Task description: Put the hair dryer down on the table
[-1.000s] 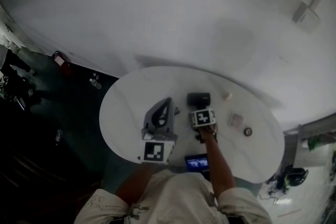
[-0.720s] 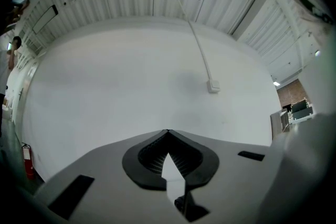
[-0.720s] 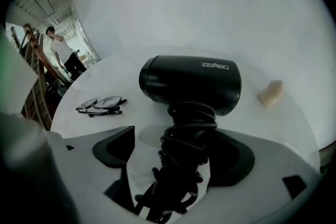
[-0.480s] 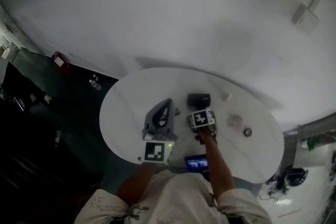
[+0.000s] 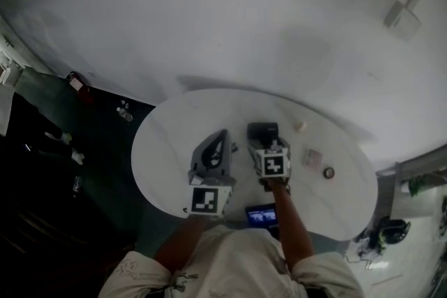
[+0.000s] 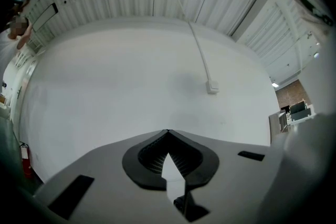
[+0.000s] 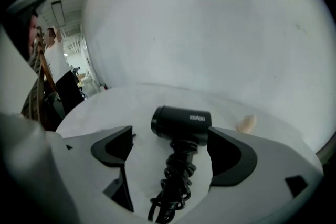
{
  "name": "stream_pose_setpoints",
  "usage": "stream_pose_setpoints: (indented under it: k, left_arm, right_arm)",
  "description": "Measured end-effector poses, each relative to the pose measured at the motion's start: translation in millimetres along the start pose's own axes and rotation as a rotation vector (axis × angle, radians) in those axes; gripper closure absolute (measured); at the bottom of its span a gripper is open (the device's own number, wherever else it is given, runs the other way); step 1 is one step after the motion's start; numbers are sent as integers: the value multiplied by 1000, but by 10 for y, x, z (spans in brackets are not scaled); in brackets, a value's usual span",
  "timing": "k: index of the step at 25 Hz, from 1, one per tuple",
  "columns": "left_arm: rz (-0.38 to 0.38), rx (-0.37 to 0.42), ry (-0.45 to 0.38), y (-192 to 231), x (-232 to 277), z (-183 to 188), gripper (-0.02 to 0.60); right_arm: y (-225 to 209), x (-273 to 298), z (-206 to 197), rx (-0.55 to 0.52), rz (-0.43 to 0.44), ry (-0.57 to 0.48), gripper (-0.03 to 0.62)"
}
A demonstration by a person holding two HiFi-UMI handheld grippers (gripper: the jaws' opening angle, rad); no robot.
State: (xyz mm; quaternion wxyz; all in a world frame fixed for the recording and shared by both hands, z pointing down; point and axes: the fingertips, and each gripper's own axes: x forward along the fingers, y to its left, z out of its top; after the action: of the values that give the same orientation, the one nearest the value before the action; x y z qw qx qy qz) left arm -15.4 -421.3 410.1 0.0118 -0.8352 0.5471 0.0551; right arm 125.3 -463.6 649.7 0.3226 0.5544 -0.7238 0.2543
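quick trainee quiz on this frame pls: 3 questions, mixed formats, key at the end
1. True or false: the hair dryer is lifted clear of the table.
2. Pick one. The jaws of the right gripper are: A) clamped on the dryer's handle; B) apart, with the dryer lying between them, untouched; C) shut on nothing.
3. Fill in: the jaw tips of the left gripper are ____, with nothing held between them.

Key: 1 false, it lies on the table; 2 B; 3 together.
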Motion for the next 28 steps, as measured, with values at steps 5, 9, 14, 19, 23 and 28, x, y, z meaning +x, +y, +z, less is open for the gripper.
stream_pose_setpoints:
  k: [5, 9, 14, 19, 23, 28]
  left_arm:
    - [8, 2, 2, 50, 18, 8, 583]
    - [19, 1, 3, 114, 24, 15, 584]
    - [28, -7, -4, 168, 47, 27, 584]
    - [31, 1, -9, 191, 64, 47, 584]
    - [29, 5, -6, 173, 71, 35, 583]
    - [29, 2, 1, 158, 68, 20, 584]
  right_arm:
    - [72, -667, 693, 12, -7, -336, 157]
    - [97, -1297, 1134, -30, -60, -590, 157]
    - [248, -2039, 1481, -146, -141, -906, 157]
    - [354, -2277, 1555, -209, -172, -1000, 158]
    - [349, -2285, 1548, -199, -144, -1002, 223]
    - [341, -2315, 1544, -181, -126, -1020, 435]
